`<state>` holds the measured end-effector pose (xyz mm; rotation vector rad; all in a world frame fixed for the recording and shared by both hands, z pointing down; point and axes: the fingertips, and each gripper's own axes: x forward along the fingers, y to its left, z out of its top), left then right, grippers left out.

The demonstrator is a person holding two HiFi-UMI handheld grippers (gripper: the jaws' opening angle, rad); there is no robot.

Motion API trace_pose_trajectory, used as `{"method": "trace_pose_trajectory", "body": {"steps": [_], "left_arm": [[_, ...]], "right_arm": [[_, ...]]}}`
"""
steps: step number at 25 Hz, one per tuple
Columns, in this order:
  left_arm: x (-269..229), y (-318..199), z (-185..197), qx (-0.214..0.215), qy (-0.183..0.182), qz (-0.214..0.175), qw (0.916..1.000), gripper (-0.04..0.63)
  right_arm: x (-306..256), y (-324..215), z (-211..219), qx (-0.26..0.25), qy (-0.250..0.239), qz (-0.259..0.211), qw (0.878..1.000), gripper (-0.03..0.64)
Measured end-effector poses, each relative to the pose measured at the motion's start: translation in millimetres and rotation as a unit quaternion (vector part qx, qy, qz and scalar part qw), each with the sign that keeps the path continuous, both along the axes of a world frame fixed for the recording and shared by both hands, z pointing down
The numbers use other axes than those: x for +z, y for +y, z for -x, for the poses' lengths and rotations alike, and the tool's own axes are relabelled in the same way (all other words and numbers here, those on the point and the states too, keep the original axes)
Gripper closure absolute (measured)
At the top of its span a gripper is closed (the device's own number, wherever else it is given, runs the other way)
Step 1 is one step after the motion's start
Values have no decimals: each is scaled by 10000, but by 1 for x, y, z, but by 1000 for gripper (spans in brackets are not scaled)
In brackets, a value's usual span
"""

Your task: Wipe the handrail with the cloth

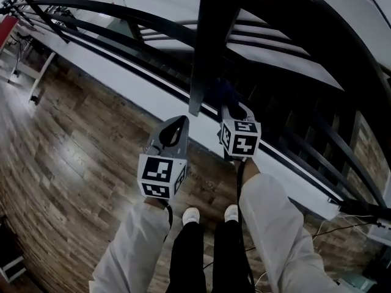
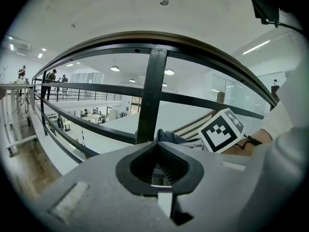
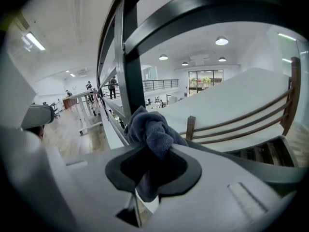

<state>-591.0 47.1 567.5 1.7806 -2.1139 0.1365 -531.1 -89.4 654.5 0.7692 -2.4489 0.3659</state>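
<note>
**K:** Sleeves (image 1: 131,249) in white sit nearest in the head view, with black trousers (image 1: 189,255) and white shoes (image 1: 191,214) between them. Wood floor (image 1: 67,163) underneath.

**R:** Grippers?

**K:** The left gripper (image 1: 178,124) points at the railing, a little short of the post (image 1: 211,47). The right gripper (image 1: 235,110) is just beside that post, with the dark blue cloth (image 1: 225,93) at its tip. The handrail (image 1: 281,17) is the wide dark band beyond both.

**R:** Left gripper view?

**K:** The left gripper (image 2: 155,145) has its jaws closed tip to tip with nothing between them. The handrail (image 2: 159,36) arcs overhead and the post (image 2: 152,95) is dead ahead. A bit of cloth (image 2: 170,137) shows just past the tips, near the post. The right gripper's marker cube (image 2: 223,129) is off to the right.

**R:** Right gripper view?

**K:** The right gripper (image 3: 153,151) is clamped on the cloth (image 3: 153,129). A bunch sticks out past the tips and a tail hangs down through the jaw opening. The post (image 3: 130,66) is right behind the bunch; touching or not, can't tell. The handrail (image 3: 207,6) is high above, apart from the cloth.
</note>
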Motion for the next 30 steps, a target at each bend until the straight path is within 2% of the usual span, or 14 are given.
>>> {"method": "trace_pose_trajectory", "body": {"steps": [4, 12, 18, 30], "left_arm": [[-2, 1, 2, -22, -67, 37, 10000, 597], [-29, 12, 11, -139, -332, 59, 9993, 597], [-26, -3, -34, 138, -286, 130, 9994, 597], [-44, -43, -132, 802, -258, 109, 9964, 597]], "right_arm": [[-11, -14, 7, 189, -336, 131, 9992, 557], [-20, -21, -11, 367, -501, 257, 9977, 555], [-22, -28, -59, 612, -514, 269, 9964, 555], [-32, -43, -187, 1101, -380, 189, 9930, 555]]}}
